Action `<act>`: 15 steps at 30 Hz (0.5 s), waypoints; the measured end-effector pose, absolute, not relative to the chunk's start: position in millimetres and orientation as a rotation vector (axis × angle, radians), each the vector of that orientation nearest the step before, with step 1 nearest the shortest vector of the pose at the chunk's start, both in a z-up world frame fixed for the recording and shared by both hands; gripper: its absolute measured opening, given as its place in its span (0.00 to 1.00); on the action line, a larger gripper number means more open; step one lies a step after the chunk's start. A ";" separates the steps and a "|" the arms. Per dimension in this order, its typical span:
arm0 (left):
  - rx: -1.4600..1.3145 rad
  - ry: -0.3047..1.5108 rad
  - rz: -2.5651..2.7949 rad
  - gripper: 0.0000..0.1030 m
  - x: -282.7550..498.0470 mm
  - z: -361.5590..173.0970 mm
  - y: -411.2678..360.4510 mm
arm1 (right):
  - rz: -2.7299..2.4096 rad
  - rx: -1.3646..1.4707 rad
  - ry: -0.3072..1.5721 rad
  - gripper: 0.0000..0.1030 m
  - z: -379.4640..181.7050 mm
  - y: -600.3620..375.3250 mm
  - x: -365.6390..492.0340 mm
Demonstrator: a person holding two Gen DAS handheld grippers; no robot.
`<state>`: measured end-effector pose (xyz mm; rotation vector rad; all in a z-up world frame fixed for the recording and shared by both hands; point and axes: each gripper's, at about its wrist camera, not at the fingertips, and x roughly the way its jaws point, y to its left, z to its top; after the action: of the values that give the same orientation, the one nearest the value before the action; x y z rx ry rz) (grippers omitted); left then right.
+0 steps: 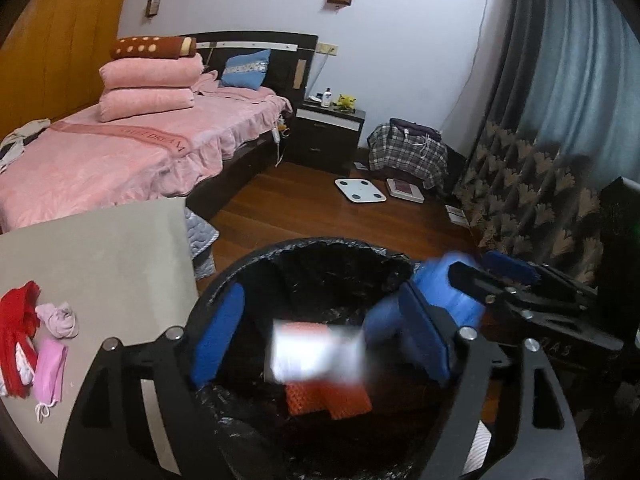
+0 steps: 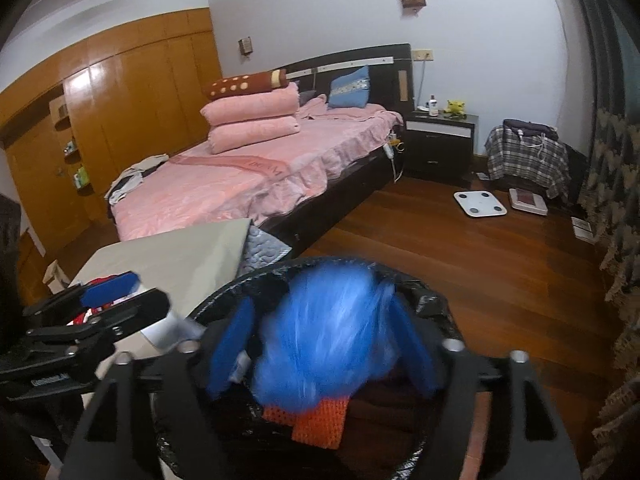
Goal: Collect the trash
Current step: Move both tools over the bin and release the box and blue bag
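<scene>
Both hand-held grippers hang over the trash bin (image 1: 320, 264), which has a black crinkly bag inside. The left hand-held gripper (image 1: 320, 336) has its blue pads spread wide, and a white and red packet (image 1: 316, 350) sits blurred between them, touching neither pad. It looks like it is dropping into the bin, but the blur makes that hard to be sure of. The right hand-held gripper (image 2: 326, 342) is spread wide too, with a fuzzy blue lump (image 2: 328, 332) between its pads and not squeezed. It may be a soft plastic bag or wrap.

Both bits of trash look light and soft. They should squash easily and will not break. An orange net thing (image 1: 328, 400) already lies at the bottom of the bin.

More things wait on the grey worktop (image 1: 112, 248) beside the bin: a pink face mask (image 1: 50, 372), a pale pink balled-up cloth (image 1: 60, 318) and a red crumpled piece (image 1: 16, 332). These look floppy and very light. The mask is best pinched across its flat middle, since the ear loops are thin and slippery. The cloth ball can be pinched right through its bulge.

The pink bed cover (image 1: 120, 152) has words sewn on it that look like "SWEET DREAM". The grippers carry small white letters, too tiny to read.
</scene>
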<state>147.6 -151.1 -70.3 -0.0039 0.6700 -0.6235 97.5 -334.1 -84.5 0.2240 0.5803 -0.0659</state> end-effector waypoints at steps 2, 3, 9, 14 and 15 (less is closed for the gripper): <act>-0.012 0.671 -0.604 0.83 147.3 -71.3 -142.8 | -0.076 0.223 0.578 0.89 -84.5 -333.8 96.3; -0.012 0.668 -0.594 0.84 146.8 -70.5 -138.5 | -0.076 0.226 0.577 0.91 -84.4 -333.0 96.2; 0.003 0.646 -0.481 0.88 142.2 -64.2 -96.4 | -0.052 0.223 0.573 0.94 -80.5 -322.7 98.4; -0.010 0.623 -0.372 0.88 137.3 -57.9 -53.9 | -0.004 0.199 0.559 0.94 -73.2 -296.9 103.2; -0.012 0.619 -0.349 0.88 137.0 -56.2 -44.1 | 0.008 0.194 0.557 0.94 -71.8 -290.4 105.4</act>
<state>137.0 -44.1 -56.2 -0.0125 0.6186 -0.3494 105.4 -290.4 -71.8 0.1935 0.5571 0.0081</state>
